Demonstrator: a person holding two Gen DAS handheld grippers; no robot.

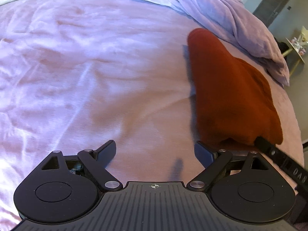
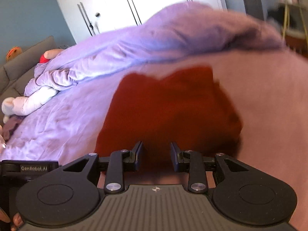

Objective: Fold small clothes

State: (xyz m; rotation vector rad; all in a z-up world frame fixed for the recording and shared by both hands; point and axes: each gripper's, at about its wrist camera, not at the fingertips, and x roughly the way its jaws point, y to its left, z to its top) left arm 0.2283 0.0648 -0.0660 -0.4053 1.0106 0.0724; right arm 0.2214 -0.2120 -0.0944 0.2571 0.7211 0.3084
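Left wrist view: a pink-lilac bed sheet (image 1: 77, 67) fills the scene, with a bunched duvet (image 1: 240, 19) far right. The small red garment (image 1: 227, 88) lies flat on the right. It looks soft, light and limp, best pinched at a near corner. The left gripper (image 1: 155, 150) is spread wide, empty; the right gripper (image 2: 156, 150) is parted at the garment's near hem, not pinching.

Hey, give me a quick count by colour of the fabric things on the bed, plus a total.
Red: 1, the small garment lying on the sheet.
Lilac: 1, the bunched duvet behind it.
Pink: 1, the bed sheet under both.
White: 1, the soft toy by the duvet's end.
Total: 4
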